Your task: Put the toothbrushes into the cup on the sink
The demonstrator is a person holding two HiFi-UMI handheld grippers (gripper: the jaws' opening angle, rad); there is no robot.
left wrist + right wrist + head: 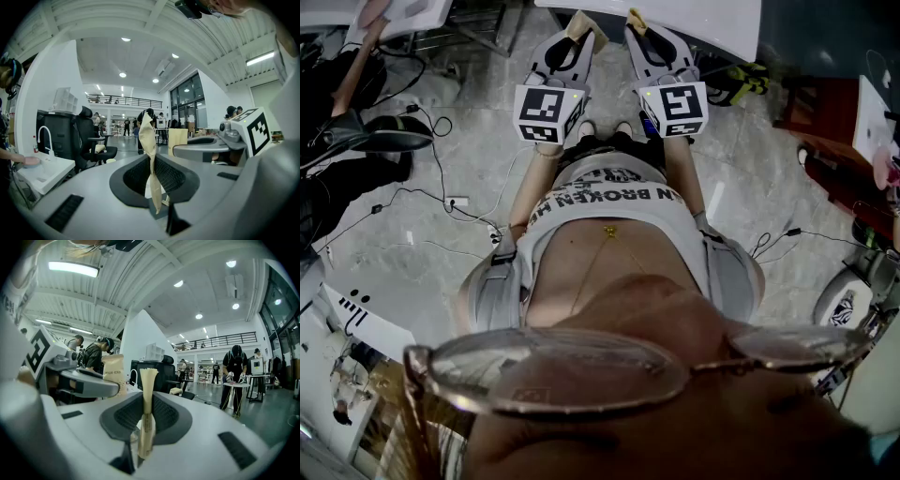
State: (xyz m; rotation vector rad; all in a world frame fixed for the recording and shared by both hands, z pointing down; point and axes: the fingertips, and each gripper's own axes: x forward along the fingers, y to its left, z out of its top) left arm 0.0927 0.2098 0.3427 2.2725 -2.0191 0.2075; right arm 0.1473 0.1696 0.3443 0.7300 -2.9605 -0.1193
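Note:
Both grippers are held out level in front of the person, side by side. My left gripper point(151, 161) is shut on a beige paper toothbrush packet point(149, 136) that stands upright between the jaws. My right gripper point(146, 411) is shut on a second beige packet point(148, 385), also upright. In the head view the left gripper point(577, 37) and right gripper point(639, 33) point toward a white counter edge point(703, 21). A white sink point(47, 171) with a curved white faucet point(43, 136) lies to the left in the left gripper view. I can make out no cup.
Black office chairs point(86, 136) stand behind the sink. Cables and a power strip point(455, 202) trail over the grey floor. A person works at a small round table point(234, 385) to the right. A red cabinet point(825, 122) stands at the right.

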